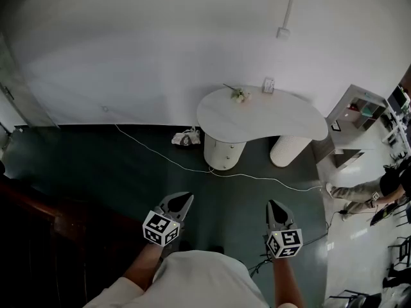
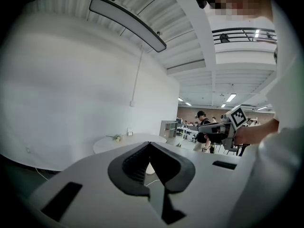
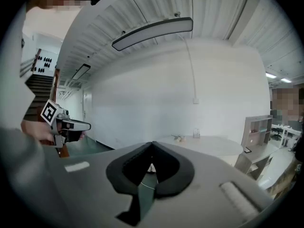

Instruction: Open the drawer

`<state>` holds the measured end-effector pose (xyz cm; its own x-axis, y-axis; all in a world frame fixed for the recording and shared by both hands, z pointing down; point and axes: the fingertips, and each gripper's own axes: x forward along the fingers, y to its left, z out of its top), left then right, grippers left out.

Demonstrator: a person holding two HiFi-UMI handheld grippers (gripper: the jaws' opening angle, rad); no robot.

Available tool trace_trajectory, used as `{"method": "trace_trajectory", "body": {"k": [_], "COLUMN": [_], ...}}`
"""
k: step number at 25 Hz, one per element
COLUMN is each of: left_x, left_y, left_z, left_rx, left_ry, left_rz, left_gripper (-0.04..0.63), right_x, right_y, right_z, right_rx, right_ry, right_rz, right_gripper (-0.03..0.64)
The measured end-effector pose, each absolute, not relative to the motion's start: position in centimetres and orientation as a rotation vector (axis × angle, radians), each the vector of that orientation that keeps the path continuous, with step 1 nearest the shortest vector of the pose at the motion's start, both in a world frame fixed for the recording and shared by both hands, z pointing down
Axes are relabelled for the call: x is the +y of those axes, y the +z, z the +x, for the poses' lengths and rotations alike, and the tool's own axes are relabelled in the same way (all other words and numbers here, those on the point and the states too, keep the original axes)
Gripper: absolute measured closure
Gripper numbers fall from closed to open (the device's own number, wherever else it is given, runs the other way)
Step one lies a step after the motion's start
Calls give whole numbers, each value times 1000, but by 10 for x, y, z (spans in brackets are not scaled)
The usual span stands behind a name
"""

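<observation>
A white kidney-shaped table [image 1: 302,124] stands by the curved wall, well ahead of me. Its left round pedestal [image 1: 223,151] shows what look like drawer fronts; it is too small here to make out a handle. My left gripper [image 1: 185,199] is held low in front of my body, jaws shut and empty, far short of the table. Beside it my right gripper [image 1: 275,205] is likewise shut with nothing in it. In the left gripper view the closed tips [image 2: 149,144] point toward the table [image 2: 107,144]. The right gripper's tips [image 3: 152,144] meet too.
A white cable [image 1: 160,154] runs across the dark green floor to the pedestal. A small bundle [image 1: 186,138] lies by the wall. A white shelf unit [image 1: 359,111] and a seated person [image 1: 379,191] are at the right. A dark wooden rail [image 1: 38,210] is at the left.
</observation>
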<state>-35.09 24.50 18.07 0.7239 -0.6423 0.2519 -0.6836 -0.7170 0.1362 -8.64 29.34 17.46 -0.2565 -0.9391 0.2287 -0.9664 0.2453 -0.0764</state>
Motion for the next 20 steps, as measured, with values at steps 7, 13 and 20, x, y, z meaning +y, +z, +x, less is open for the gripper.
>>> {"method": "trace_trajectory", "body": {"k": [7, 13, 20], "left_x": [245, 247, 252], "left_y": [184, 187, 192], "left_z": [-347, -341, -325], "left_rx": [-1063, -1079, -1092], "left_ry": [286, 298, 312], "left_rz": [2701, 2689, 2675], "left_gripper": [589, 589, 589], "right_x": [291, 289, 288], "right_y": [178, 181, 185], "right_z": [-81, -76, -65], "right_rx": [-2372, -2383, -2404], "right_ry": [326, 322, 317], "right_rz": [1831, 1806, 1771], "right_gripper": [607, 607, 607]}}
